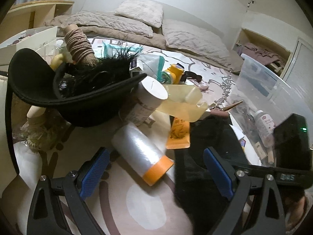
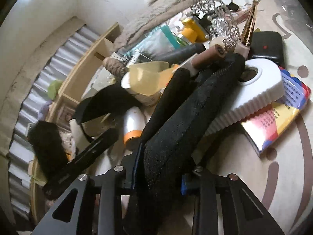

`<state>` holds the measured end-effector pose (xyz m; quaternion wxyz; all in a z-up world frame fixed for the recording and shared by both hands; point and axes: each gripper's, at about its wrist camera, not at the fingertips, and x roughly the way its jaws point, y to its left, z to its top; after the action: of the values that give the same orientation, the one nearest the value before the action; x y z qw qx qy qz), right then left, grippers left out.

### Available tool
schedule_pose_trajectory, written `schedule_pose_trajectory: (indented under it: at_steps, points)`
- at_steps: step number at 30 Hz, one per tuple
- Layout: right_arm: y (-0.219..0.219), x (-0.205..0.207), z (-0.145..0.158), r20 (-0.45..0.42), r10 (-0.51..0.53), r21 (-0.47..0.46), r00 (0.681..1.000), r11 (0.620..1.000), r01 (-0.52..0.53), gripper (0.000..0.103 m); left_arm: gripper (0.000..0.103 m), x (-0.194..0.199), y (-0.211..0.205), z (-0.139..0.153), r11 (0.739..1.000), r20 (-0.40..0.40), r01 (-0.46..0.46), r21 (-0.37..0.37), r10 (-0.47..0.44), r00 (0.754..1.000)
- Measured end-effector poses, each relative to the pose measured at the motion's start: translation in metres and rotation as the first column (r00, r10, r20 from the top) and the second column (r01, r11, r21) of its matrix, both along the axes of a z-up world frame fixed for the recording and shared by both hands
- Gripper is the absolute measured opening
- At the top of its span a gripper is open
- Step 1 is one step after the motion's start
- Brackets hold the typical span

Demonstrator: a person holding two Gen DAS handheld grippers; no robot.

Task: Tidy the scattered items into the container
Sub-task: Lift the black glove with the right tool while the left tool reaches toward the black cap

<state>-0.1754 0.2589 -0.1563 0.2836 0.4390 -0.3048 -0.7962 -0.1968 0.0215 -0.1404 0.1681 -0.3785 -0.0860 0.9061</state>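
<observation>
The right gripper (image 2: 159, 168) pinched the black foam strap (image 2: 176, 129) — soft, light, floppy, best gripped mid-length — while the left gripper (image 1: 156, 168) gaped empty near the film roll (image 1: 140, 150).

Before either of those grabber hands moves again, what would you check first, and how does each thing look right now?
1. Right gripper grips the black foam piece: ok, jaws shut on it.
2. Left gripper free to pick: ok, open and empty.
3. Next item in line: ok, the silver roll with orange end lies between its fingers.
4. Clear plastic container reachable: ok, on the right, items already inside.
5. Foam piece free of the white ridged object: cannot tell.
</observation>
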Motion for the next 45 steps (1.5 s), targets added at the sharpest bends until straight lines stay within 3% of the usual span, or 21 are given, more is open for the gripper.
schedule_pose_trajectory:
  at_steps: [2,7,16,20,26,29,30,33,39,43,45]
  points:
    - [0.001,0.012,0.007,-0.021,0.013,-0.023,1.000,1.000,-0.014,0.030,0.098,-0.001,0.001,0.000,1.000,0.000,0.005,0.002,-0.005,1.000]
    - [-0.006,0.044,0.025,-0.088,0.065,0.028,0.994,0.998,-0.063,0.030,0.098,0.008,0.004,0.004,0.998,0.003,0.045,0.038,-0.045,0.999]
    - [-0.012,0.072,0.011,-0.042,0.079,0.059,0.996,0.995,-0.076,0.030,0.096,0.043,0.010,0.006,0.966,0.045,0.170,0.194,-0.182,0.982]
    - [-0.006,0.067,0.003,-0.001,0.040,0.063,0.999,0.997,-0.040,0.030,0.096,0.053,0.022,0.006,0.946,0.050,0.246,0.209,-0.261,0.964]
    - [0.012,0.050,-0.010,0.084,-0.030,0.012,0.996,0.999,0.030,0.031,0.096,0.062,0.045,0.002,0.925,0.071,0.344,0.160,-0.358,0.931]
    - [0.016,0.040,-0.015,0.123,-0.024,-0.019,0.992,0.999,0.026,0.032,0.096,0.062,0.049,-0.003,0.925,0.092,0.352,0.140,-0.366,0.926]
    - [0.015,0.037,-0.016,0.135,-0.018,-0.018,0.991,1.000,0.020,0.036,0.096,0.061,0.049,-0.005,0.924,0.101,0.352,0.148,-0.368,0.924]
    - [0.010,0.026,-0.018,0.158,0.003,-0.009,0.988,1.000,-0.002,0.063,0.096,0.061,0.044,-0.006,0.918,0.118,0.353,0.178,-0.376,0.919]
    - [-0.009,0.007,-0.018,0.143,0.090,-0.005,0.986,0.996,-0.091,0.063,0.097,0.069,0.038,0.009,0.906,0.075,0.384,0.181,-0.402,0.913]
    - [-0.023,0.004,-0.011,0.090,0.118,0.037,0.989,0.992,-0.122,0.051,0.099,0.063,0.028,0.008,0.922,0.076,0.338,0.187,-0.357,0.931]
    - [-0.021,0.009,-0.006,0.056,0.104,0.015,0.993,0.994,-0.105,0.046,0.101,0.062,0.025,0.007,0.926,0.083,0.323,0.196,-0.344,0.936]
